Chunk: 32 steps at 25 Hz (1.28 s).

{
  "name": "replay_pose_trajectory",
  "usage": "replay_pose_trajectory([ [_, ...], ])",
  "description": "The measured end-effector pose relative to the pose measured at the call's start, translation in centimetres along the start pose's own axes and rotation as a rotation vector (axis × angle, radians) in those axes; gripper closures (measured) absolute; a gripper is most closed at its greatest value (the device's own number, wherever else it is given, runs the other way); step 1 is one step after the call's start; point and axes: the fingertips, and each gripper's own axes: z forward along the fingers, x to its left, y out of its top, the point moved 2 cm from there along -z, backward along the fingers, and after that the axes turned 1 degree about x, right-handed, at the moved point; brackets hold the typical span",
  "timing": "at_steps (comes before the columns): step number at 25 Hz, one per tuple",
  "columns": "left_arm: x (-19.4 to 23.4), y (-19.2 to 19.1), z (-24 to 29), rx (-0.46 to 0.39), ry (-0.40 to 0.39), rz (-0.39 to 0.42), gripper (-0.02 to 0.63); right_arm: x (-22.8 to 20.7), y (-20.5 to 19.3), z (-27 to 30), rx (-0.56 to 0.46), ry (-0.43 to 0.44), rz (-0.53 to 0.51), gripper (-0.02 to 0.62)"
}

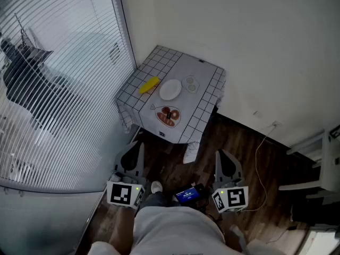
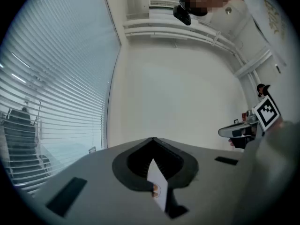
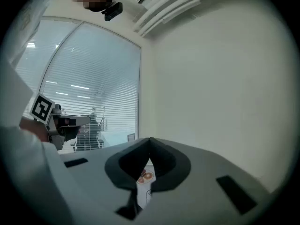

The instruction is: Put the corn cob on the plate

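Yellow corn (image 1: 149, 85) beside plate (image 1: 170, 90) on table (image 1: 206, 69). Left claw (image 1: 139, 147), right claw (image 1: 220, 155) pressed together, empty, well back. Approach, open left claw, grip corn mid-length.

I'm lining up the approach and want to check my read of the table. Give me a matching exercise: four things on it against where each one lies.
Things:
1. corn cob
2. empty white plate
3. plate with food
4. small clear dish

Places, as the head view shows them:
A. nearest the person, on the table
B. left of the empty plate
C. between the corn and the dish
D. right of the empty plate

Pairs: 1-B; 2-C; 3-A; 4-D
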Motion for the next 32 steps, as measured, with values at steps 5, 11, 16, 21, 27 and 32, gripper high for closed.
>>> replay_pose_trajectory([
  [5,-0.4,0.3,-0.9,-0.011,-0.001,-0.079,0.6,-0.2,-0.6,-0.7,-0.004,0.011,0.023,0.589],
  [11,-1.0,-0.2,-0.7,0.016,-0.004,-0.072,0.6,-0.8,-1.2,-0.5,0.038,0.014,0.06,0.588],
  [16,-1.5,-0.7,-0.3,0.019,-0.01,-0.068,0.6,-1.1,-2.5,0.0,0.108,0.011,0.061,0.588],
  [21,-1.7,-1.1,0.3,0.063,0.005,-0.043,0.6,-1.5,-3.1,0.6,0.147,-0.005,0.071,0.588],
  [27,-0.6,-1.8,1.8,0.081,0.043,-0.05,0.6,-2.3,-3.1,1.8,0.149,-0.007,0.063,0.588],
  [32,0.1,-2.2,3.6,0.076,0.052,-0.042,0.6,-2.7,-1.5,3.2,0.053,0.024,0.038,0.588],
])
